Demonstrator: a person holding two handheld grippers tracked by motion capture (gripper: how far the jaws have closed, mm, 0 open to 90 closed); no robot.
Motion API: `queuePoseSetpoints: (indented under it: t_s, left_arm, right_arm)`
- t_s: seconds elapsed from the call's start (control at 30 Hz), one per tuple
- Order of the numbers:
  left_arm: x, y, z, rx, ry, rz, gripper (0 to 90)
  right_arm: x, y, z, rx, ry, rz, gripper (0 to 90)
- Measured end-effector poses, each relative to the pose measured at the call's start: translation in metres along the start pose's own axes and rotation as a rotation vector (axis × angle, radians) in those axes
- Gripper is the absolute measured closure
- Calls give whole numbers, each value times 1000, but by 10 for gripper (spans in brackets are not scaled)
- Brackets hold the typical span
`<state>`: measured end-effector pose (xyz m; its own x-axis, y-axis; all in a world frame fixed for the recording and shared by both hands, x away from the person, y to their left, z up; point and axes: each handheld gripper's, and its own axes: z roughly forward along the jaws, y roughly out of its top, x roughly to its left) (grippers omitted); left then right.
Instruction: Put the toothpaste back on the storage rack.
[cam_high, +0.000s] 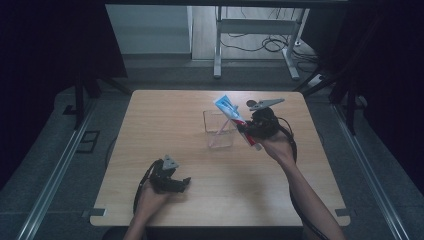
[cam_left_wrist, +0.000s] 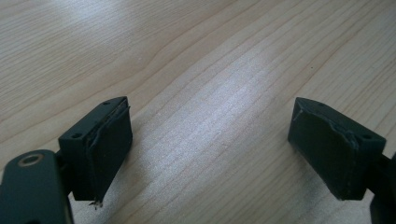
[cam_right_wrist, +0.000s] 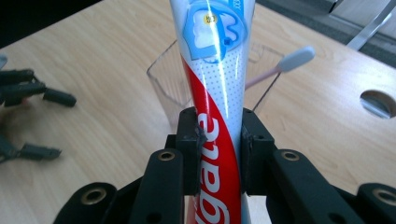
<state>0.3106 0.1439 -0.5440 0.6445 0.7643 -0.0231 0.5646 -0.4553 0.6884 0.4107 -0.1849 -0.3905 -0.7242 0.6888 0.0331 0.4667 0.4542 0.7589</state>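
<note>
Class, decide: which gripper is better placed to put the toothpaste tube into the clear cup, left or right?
Right. The right gripper already clamps the toothpaste tube beside the clear cup; the left gripper rests open, far away.

Toothpaste tube (cam_right_wrist: 215, 93), white lettering partly hidden, reads "lgate"

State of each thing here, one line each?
Toothpaste tube: clamped in the right hand-held gripper, held above the cup.
Clear cup: upright on the table, toothbrush leaning inside.
Left hand-held gripper: open, empty, low over the table.
</note>
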Motion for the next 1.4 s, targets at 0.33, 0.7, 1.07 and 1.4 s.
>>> queuePoseSetpoints:
  t_s: [0.33, 0.7, 1.07, 1.4]
  left_arm:
    - [0, 0, 0, 4, 0, 4, 138]
    - [0, 0, 0, 2, -1, 2, 138]
    - [0, 0, 0, 0, -1, 0, 139]
    - [0, 0, 0, 2, -2, 1, 138]
  right_arm:
    - [-4, 11, 11, -48, -10, 5, 729]
    - [-9, 27, 19, -103, -14, 20, 730]
    - [-10, 42, 31, -133, -21, 29, 731]
    - [-10, 50, 47, -159, -20, 36, 731]
